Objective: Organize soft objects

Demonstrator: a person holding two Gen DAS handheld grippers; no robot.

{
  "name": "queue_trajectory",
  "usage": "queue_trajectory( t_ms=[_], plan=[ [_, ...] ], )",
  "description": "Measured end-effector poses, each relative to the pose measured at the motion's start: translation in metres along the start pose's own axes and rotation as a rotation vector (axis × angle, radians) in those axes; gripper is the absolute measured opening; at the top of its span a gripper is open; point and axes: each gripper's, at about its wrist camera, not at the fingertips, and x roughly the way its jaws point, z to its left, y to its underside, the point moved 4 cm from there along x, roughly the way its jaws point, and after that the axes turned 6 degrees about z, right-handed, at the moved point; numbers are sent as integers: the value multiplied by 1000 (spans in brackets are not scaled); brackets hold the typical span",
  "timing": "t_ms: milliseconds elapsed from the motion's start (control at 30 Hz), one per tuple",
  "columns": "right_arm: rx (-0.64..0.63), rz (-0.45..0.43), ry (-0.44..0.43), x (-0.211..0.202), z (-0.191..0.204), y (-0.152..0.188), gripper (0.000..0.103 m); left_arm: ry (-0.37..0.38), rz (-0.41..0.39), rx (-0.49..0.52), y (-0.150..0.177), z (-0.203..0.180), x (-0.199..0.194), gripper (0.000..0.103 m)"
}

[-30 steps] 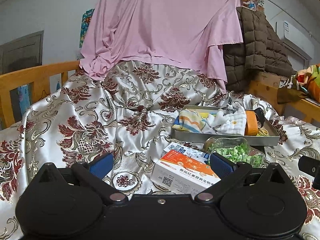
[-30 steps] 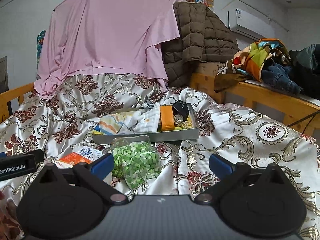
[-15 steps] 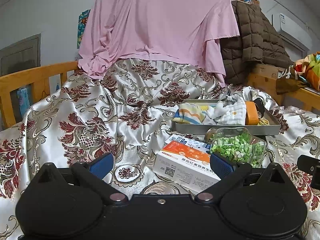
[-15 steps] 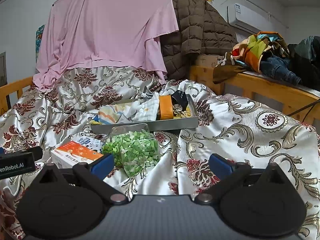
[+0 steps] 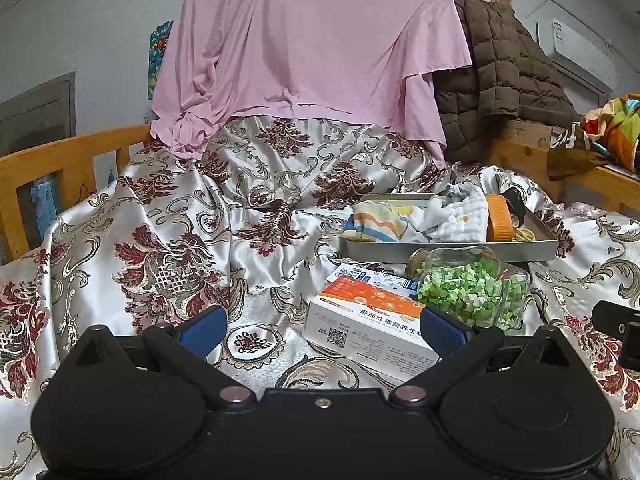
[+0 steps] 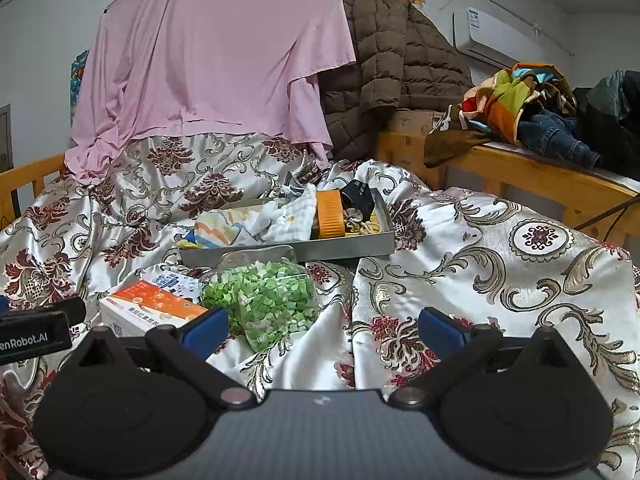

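Box (image 5: 372, 320), jar (image 6: 264, 300) block tray (image 6: 288, 249) front; right side clear.

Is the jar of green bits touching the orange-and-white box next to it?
Cannot tell. In the right wrist view the jar overlaps the box, and the gripper's blue finger pad covers where they meet; the left wrist view shows overlap too, no plain gap.

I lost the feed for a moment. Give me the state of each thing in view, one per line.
left tongs: open, holding nothing
right tongs: open, holding nothing
metal tray: on the bedspread, holding cloths
striped cloth: crumpled, in the tray
white cloth: crumpled, in the tray
orange band: on edge in the tray
clear jar of green bits: lying on its side
orange-and-white box: closed, lying flat
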Motion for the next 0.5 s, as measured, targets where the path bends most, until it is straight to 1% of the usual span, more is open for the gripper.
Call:
queue_trajectory(
  t_ms=[500],
  plan=[
    [0, 0, 0, 0, 0, 0, 103, 4, 2, 3, 3, -1, 0, 102]
  ],
)
